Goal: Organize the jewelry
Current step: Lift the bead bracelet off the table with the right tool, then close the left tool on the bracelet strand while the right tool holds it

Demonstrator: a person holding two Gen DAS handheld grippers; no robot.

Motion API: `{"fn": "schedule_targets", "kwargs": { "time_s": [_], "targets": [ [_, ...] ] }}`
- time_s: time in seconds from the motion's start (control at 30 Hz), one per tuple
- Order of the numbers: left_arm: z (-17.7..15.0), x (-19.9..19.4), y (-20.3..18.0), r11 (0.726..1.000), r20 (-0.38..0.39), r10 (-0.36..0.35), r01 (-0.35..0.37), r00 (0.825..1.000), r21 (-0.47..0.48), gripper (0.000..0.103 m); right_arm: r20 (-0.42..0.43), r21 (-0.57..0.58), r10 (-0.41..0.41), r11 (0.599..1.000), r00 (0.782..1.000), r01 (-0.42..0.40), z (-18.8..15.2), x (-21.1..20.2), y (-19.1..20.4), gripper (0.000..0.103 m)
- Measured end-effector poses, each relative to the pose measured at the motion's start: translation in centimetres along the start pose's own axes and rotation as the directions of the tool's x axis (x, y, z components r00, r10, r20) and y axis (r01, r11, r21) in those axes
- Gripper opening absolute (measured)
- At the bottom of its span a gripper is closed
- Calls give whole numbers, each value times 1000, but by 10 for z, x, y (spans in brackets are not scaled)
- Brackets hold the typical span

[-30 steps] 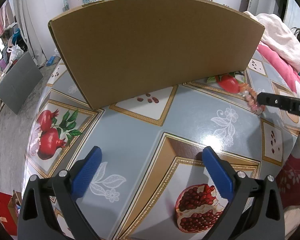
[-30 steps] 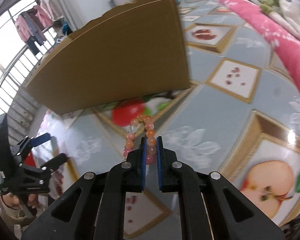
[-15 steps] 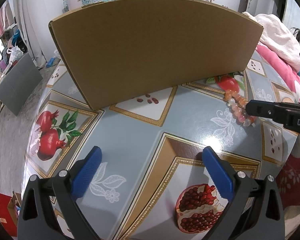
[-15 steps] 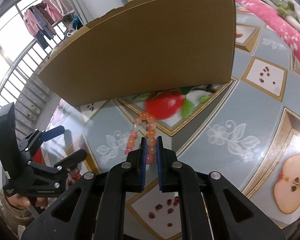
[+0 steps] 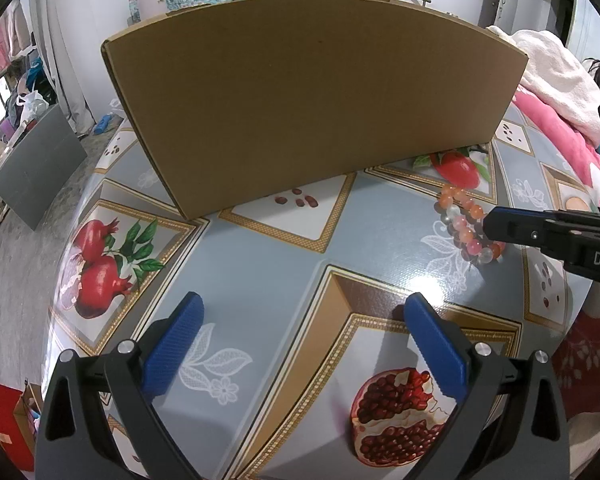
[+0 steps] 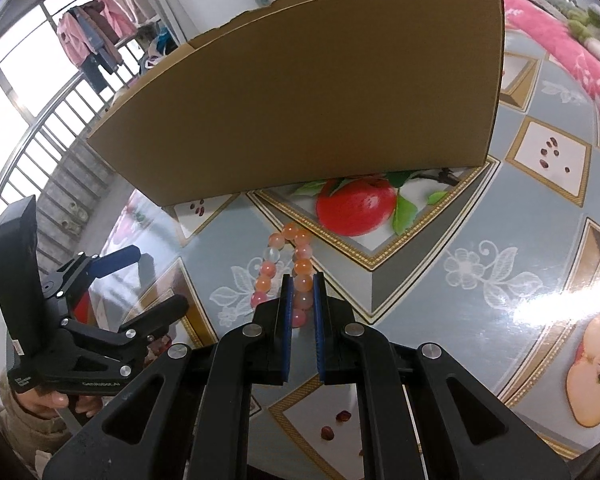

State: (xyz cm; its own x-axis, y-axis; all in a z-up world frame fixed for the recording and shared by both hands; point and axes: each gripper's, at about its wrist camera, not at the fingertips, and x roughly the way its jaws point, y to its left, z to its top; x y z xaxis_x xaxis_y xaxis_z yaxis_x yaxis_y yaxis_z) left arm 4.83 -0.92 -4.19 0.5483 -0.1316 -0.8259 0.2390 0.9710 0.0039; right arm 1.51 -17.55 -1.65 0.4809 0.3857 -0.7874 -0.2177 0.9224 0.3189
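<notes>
Since a second earlier, my right gripper had carried the bead bracelet leftward along the front of the cardboard box, away from its right-hand corner, while my left gripper had not stirred.

Taking it from the left: that left tool hung over the fruit-patterned tablecloth with its blue pads spread wide and nothing between them. I was using it for nothing, and I judged it best kept low and clear of the box front.

Further right, the box wall stood tall and upright just beyond the bracelet, and its open top was well above my fingertips.

At the right, the right gripper was nearly closed, pinching one side of the bracelet between its pads; the rest of the loop trailed forward toward the box. Whether those free beads rested on the cloth or hung just above it I could not quite tell.

To do this step well, I reckoned I should keep the pinch firm, raise the bracelet straight until the dangling loop cleared the rim, then move it over the opening before letting go. Swinging it early risked catching the beads on the cardboard edge.
</notes>
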Motion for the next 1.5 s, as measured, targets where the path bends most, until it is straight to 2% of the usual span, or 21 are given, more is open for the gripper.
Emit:
{"fn": "schedule_targets", "kwargs": {
  "time_s": [1.07,1.3,1.37,1.43,1.5],
  "targets": [
    [-1,-1,1,1000,5,0,0,1000,1,99,3,4,13,1000,1000,-13,0,-3,-6,8],
    [0,-3,0,1000,14,8,-7,1000,-20,99,20,35,22,999,1000,-22,1,-6,-19,7],
    [2,-5,3,999,23,-13,14,1000,-44,98,20,40,29,999,999,-30,1,-7,-21,7],
    [5,-12,5,995,60,-61,65,996,-69,97,21,35,22,999,1000,-23,2,-8,-24,7],
    [11,-18,3,993,95,-96,102,991,-56,96,22,32,18,999,1000,-19,2,-8,-24,7]
  ]
}}
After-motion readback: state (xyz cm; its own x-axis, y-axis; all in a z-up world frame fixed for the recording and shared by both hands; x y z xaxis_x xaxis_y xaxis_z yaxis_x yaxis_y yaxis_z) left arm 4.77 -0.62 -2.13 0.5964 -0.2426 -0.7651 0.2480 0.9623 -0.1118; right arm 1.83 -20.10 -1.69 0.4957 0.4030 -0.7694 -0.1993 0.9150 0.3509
